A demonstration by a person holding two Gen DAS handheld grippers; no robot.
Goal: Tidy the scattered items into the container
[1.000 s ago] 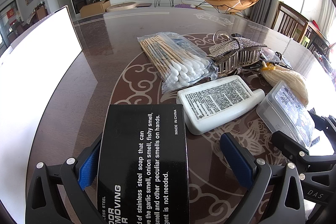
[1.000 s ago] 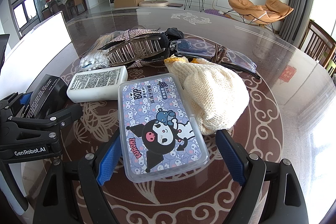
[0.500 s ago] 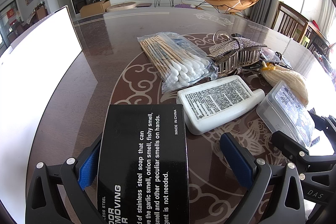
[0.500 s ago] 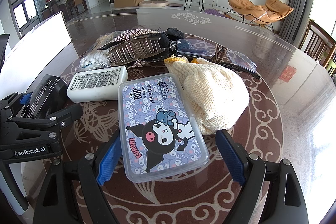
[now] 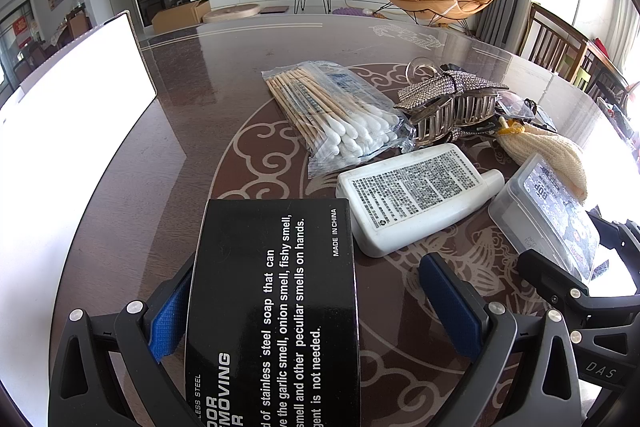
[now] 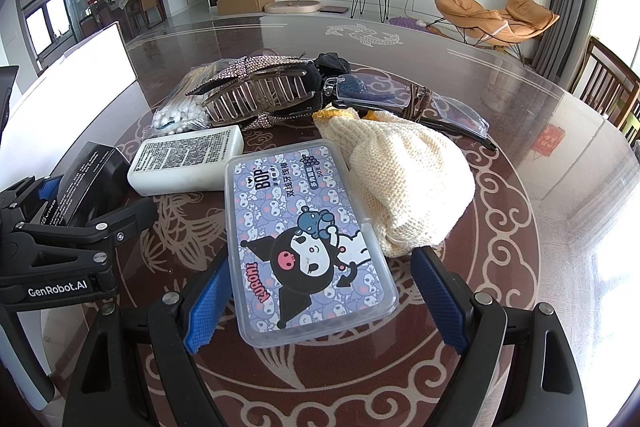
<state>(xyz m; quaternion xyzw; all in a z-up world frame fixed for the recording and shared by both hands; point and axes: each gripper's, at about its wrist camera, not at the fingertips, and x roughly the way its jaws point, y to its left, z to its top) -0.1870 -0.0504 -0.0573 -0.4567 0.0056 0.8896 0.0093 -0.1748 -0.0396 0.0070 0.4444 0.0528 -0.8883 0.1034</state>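
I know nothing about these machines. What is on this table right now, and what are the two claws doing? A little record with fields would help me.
surface: dark round patterned table
left claw: open, around black printed cardboard box
right claw: open, around clear plastic cartoon-lidded case
between them: white flat plastic bottle
behind: clear bag of cotton swabs, rhinestone hair claw clip, cream knitted pouch, clear-framed glasses
left edge: white panel, possibly the container

"MADE IN CHINA" on black box [image 5: 276, 307] ("BOP", "KUROMI": case [image 6: 308, 247])
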